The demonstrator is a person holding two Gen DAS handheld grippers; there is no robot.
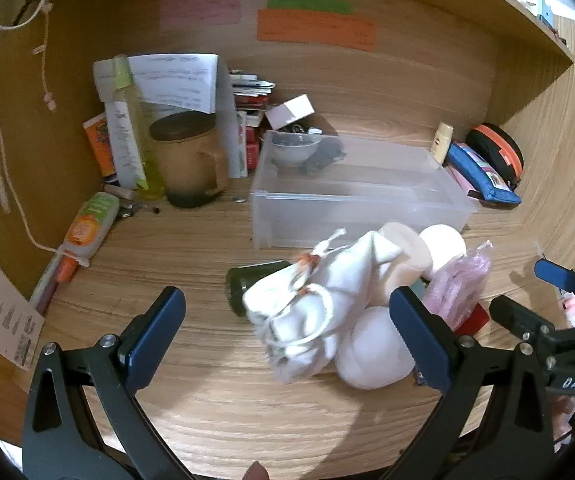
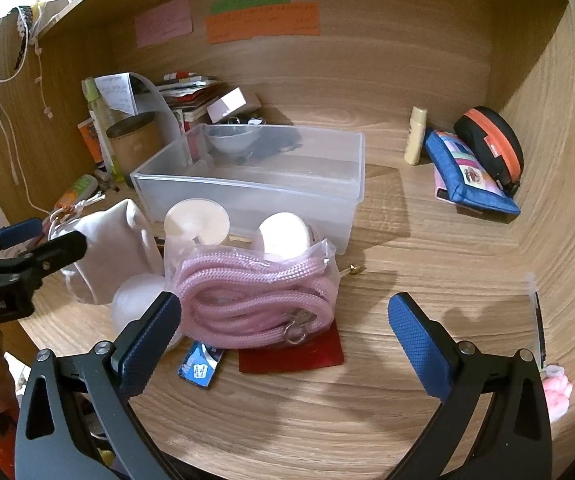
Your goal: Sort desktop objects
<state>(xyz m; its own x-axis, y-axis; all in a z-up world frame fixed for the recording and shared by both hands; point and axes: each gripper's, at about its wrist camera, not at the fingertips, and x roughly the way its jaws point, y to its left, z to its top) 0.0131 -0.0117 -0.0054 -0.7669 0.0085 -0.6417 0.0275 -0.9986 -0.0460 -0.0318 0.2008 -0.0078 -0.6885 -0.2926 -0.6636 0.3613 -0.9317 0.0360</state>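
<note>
Wooden counter (image 2: 427,240) in walled nook. Clear bin (image 2: 255,184) sat mid-counter, ready for pile at front edge. Left tongs (image 1: 287,328) and right tongs (image 2: 283,332) gaped wide, empty, aimed at white pouch (image 1: 307,312) and pink rope bag (image 2: 255,296).

From my remote seat, the desk (image 2: 367,380) looked like wood-grain laminate, smooth with a soft sheen. The storage bin (image 2: 255,196) was translucent, frosted plastic. A pink braided rope (image 2: 247,300) sat in a clear, glossy plastic bag, its clip (image 2: 297,326) shiny metal. The drawstring pouch (image 1: 307,308) read as matt white cloth. A red card (image 2: 291,356) beneath the bag appeared glossy. The blue pencil case (image 2: 467,176) looked like woven fabric. The notes (image 2: 263,22) on the back panel were matt coloured paper. My right gripper (image 2: 283,320) had matt black arms and blue pads (image 2: 419,336) with a fine knurled texture.
</note>
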